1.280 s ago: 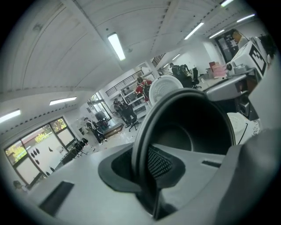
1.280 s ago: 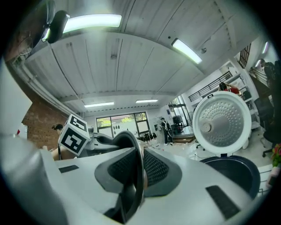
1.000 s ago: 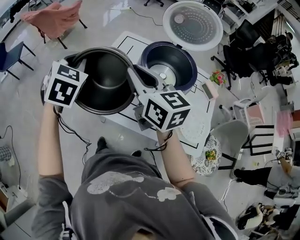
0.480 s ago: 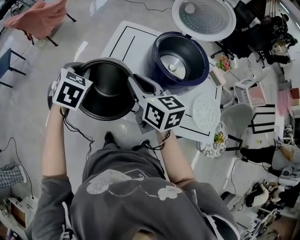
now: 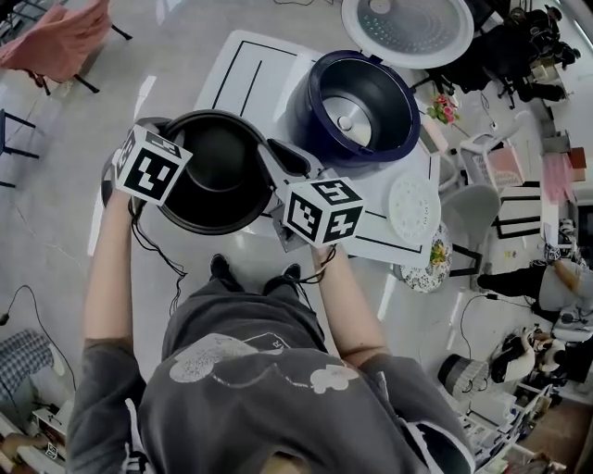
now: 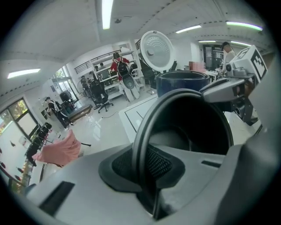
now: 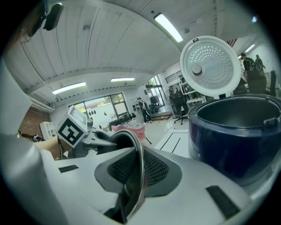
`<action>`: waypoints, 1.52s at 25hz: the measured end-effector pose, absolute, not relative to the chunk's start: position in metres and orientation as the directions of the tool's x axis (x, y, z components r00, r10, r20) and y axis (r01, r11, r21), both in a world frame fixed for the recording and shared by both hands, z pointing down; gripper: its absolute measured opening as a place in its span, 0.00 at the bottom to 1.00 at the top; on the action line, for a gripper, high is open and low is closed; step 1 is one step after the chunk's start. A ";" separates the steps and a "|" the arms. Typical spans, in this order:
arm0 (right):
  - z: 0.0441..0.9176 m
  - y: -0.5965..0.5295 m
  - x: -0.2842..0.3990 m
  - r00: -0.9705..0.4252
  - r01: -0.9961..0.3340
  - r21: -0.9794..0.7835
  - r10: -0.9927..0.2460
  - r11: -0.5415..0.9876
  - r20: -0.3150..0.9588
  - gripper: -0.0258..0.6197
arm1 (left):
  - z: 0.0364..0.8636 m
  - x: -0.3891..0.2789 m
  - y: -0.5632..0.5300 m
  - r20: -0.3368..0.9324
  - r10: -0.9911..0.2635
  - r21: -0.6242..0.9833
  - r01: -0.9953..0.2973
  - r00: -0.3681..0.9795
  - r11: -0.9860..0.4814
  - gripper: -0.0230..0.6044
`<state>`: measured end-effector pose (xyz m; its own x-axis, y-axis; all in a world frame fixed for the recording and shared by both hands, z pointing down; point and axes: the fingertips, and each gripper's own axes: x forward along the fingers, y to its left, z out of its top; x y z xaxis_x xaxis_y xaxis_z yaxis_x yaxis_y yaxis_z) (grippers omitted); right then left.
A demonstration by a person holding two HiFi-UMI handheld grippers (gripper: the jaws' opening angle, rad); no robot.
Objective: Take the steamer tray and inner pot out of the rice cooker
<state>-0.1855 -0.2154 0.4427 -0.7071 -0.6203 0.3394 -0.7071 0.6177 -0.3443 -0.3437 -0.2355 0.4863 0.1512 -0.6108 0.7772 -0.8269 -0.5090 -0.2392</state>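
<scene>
The black inner pot (image 5: 218, 180) is out of the navy rice cooker (image 5: 357, 106) and hangs over the white table's near left corner. My left gripper (image 5: 153, 128) is shut on its left rim, which runs between the mesh pads (image 6: 147, 162). My right gripper (image 5: 283, 159) is shut on the right rim (image 7: 138, 169). The cooker's body is hollow, with the heating plate (image 5: 345, 118) showing and the lid (image 5: 408, 28) swung open. A white round steamer tray (image 5: 414, 208) lies flat on the table to the right of the cooker.
The white table (image 5: 259, 79) with black lines carries the cooker. Around it are office chairs (image 5: 468, 218), a pink-draped chair (image 5: 56, 42), cables on the floor (image 5: 23, 301) and a flowered stool (image 5: 428, 273). The person's feet (image 5: 222, 270) stand at the table's edge.
Both grippers have carried the inner pot downward and toward the person, away from the cooker. Their grip on the rim is unchanged.
</scene>
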 end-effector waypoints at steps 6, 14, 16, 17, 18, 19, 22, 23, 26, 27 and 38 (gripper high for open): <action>0.452 -0.236 -0.185 -0.641 -0.764 -0.212 -0.682 0.609 0.353 0.16 | 0.497 -0.340 -0.261 0.781 -0.602 -0.242 -0.805 0.170 -0.541 0.12; 0.471 -0.263 -0.177 -0.571 -0.813 -0.142 -0.724 0.565 0.388 0.17 | 0.512 -0.329 -0.289 0.795 -0.570 -0.215 -0.783 0.207 -0.583 0.12; 0.476 -0.268 -0.176 -0.559 -0.821 -0.139 -0.730 0.554 0.392 0.17 | 0.517 -0.327 -0.294 0.801 -0.559 -0.203 -0.781 0.214 -0.590 0.12; 0.478 -0.270 -0.175 -0.553 -0.825 -0.136 -0.734 0.549 0.394 0.17 | 0.519 -0.327 -0.296 0.804 -0.553 -0.197 -0.781 0.217 -0.593 0.12; 0.480 -0.272 -0.175 -0.546 -0.829 -0.130 -0.739 0.544 0.395 0.17 | 0.522 -0.327 -0.298 0.808 -0.547 -0.190 -0.781 0.220 -0.595 0.12; 0.482 -0.274 -0.174 -0.539 -0.834 -0.123 -0.744 0.539 0.395 0.18 | 0.524 -0.326 -0.299 0.811 -0.541 -0.183 -0.782 0.222 -0.596 0.12; 0.486 -0.281 -0.174 -0.527 -0.841 -0.110 -0.754 0.530 0.392 0.18 | 0.531 -0.327 -0.305 0.827 -0.516 -0.158 -0.787 0.225 -0.597 0.13; 0.487 -0.283 -0.175 -0.525 -0.841 -0.110 -0.753 0.529 0.396 0.18 | 0.533 -0.327 -0.307 0.832 -0.507 -0.150 -0.788 0.226 -0.597 0.13; 0.491 -0.284 -0.178 -0.525 -0.838 -0.106 -0.738 0.535 0.425 0.18 | 0.532 -0.325 -0.312 0.833 -0.499 -0.144 -0.778 0.238 -0.612 0.13; 0.493 -0.282 -0.178 -0.526 -0.835 -0.101 -0.733 0.540 0.432 0.18 | 0.528 -0.322 -0.315 0.823 -0.510 -0.152 -0.768 0.250 -0.622 0.13; 0.501 -0.279 -0.178 -0.493 -0.846 -0.038 -0.753 0.532 0.436 0.19 | 0.554 -0.320 -0.305 0.874 -0.406 -0.041 -0.791 0.268 -0.610 0.14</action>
